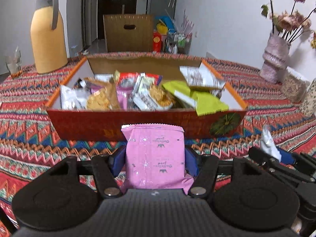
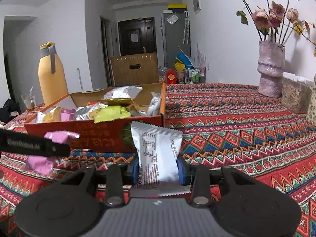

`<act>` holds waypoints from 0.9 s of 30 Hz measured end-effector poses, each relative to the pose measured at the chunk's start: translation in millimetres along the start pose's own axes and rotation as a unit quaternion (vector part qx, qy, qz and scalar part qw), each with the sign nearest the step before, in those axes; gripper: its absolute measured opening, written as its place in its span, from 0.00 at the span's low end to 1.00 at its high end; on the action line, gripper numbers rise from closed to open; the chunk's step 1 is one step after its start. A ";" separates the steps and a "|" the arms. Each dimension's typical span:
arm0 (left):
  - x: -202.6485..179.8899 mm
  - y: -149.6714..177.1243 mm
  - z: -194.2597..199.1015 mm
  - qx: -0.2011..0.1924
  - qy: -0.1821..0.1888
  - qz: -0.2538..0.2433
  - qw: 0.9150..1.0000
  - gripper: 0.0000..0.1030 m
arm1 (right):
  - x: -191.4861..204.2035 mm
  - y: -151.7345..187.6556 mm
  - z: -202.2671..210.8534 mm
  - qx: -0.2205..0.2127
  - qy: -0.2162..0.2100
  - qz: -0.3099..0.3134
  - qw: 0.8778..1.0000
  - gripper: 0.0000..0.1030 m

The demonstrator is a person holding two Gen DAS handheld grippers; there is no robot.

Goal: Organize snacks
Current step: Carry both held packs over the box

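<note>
Brimming with snack packets (image 1: 158,96), the red box (image 1: 88,122) faces tools clamping pink packet (image 1: 156,158) and white packet (image 2: 158,154).

Above the red box (image 1: 146,122) the way is left open; its near wall and heaped snack packets (image 1: 138,92) are met lower down.

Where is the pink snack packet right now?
The pink snack packet is clamped in the left claw, just in front of the red cardboard box of snacks.
</note>
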State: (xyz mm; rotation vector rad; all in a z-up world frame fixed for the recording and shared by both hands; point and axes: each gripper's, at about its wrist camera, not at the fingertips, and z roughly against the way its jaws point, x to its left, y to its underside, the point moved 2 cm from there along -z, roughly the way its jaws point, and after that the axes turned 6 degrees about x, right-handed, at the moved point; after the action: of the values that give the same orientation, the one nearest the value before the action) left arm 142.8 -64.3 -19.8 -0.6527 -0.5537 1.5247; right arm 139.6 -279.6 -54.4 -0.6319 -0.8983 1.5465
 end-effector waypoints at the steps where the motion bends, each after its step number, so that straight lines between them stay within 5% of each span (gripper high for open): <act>1: 2.7 -3.1 4.7 -0.007 0.001 0.000 1.000 0.61 | 2.1 -2.9 1.9 -0.002 -0.003 -0.001 1.000 0.35; 27: 62.8 -110.4 20.9 -0.113 -0.019 0.058 0.992 0.61 | 74.6 -123.2 -16.3 -0.092 -0.031 0.039 0.995 0.35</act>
State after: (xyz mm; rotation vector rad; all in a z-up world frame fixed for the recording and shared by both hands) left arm 206.9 5.7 67.2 -0.8429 -0.7343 1.5990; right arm 209.4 -200.3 44.9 -0.7614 -1.0815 1.5707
